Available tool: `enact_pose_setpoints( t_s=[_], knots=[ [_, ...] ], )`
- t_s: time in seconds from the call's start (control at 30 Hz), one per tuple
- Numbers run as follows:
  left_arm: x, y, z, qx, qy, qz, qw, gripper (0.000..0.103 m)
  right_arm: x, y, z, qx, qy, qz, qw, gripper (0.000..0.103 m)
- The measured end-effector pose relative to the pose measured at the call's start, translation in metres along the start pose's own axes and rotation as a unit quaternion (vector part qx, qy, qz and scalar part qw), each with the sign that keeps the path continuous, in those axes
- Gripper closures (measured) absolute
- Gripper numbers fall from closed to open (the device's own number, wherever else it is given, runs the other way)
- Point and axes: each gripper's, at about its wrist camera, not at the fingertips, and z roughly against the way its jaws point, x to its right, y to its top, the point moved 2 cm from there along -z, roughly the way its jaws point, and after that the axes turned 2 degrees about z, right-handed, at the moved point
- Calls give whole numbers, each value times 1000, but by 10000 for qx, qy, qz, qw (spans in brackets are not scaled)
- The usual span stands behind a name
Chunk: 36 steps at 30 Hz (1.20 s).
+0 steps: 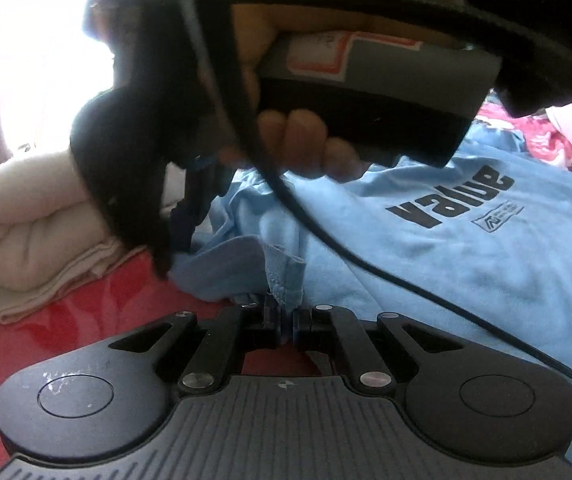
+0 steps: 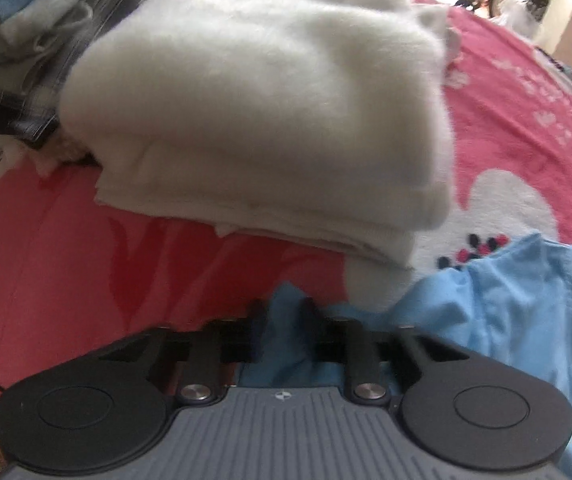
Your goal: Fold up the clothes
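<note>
A light blue T-shirt (image 1: 466, 248) printed with "value" lies spread over a red bedspread (image 1: 65, 320). My left gripper (image 1: 284, 322) is shut on a hemmed edge of the shirt that stands up between its jaws. In the left wrist view the other gripper (image 1: 165, 240), held by a hand (image 1: 298, 140), hangs just above the shirt's bunched end, dark against the light. In the right wrist view my right gripper (image 2: 283, 316) is shut on a fold of the blue T-shirt (image 2: 526, 300), which trails off to the right.
A folded cream blanket (image 2: 253, 100) lies on the bedspread (image 2: 65, 260) just ahead of the right gripper; the blanket (image 1: 33, 220) also shows at left. Plaid and grey clothes (image 2: 25, 80) are heaped behind it. A black cable (image 1: 366, 260) crosses the shirt.
</note>
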Motion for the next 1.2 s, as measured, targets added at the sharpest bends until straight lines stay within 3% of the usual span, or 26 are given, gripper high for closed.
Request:
enact_pose_setpoints(
  t_s=[0.1,0.2,0.3,0.43,0.6,0.73,0.83,0.93,1.1,1.2],
  knots=[
    [1,1,2,23,46,-87,9999,100,22,-8,25,513,119,-559,9970,99],
    [5,3,8,174,167,-381,9990,100,57,-26,66,1341,354,-1365,9809,99],
    [6,11,16,391,261,-622,9970,100,93,-46,108,2171,596,-2170,9498,99],
    [9,23,25,611,214,-768,9949,100,140,-82,144,2979,871,-3235,8939,99],
    [23,32,26,743,-38,-1000,9922,100,179,-136,141,3138,890,-4260,8439,98],
    [40,32,20,706,-271,-1136,9906,100,197,-162,131,3092,904,-4703,8216,98],
    [44,31,16,628,-369,-1021,9921,100,202,-164,128,3084,946,-4784,8167,98],
    [39,31,18,596,-364,-793,9944,100,201,-155,128,3088,1011,-4682,8217,98],
    [19,37,26,629,-157,-360,9972,100,183,-124,132,3126,1331,-4221,8405,98],
    [1,41,30,589,-1,66,9982,100,165,-90,129,3081,1539,-3795,8587,98]
  ],
)
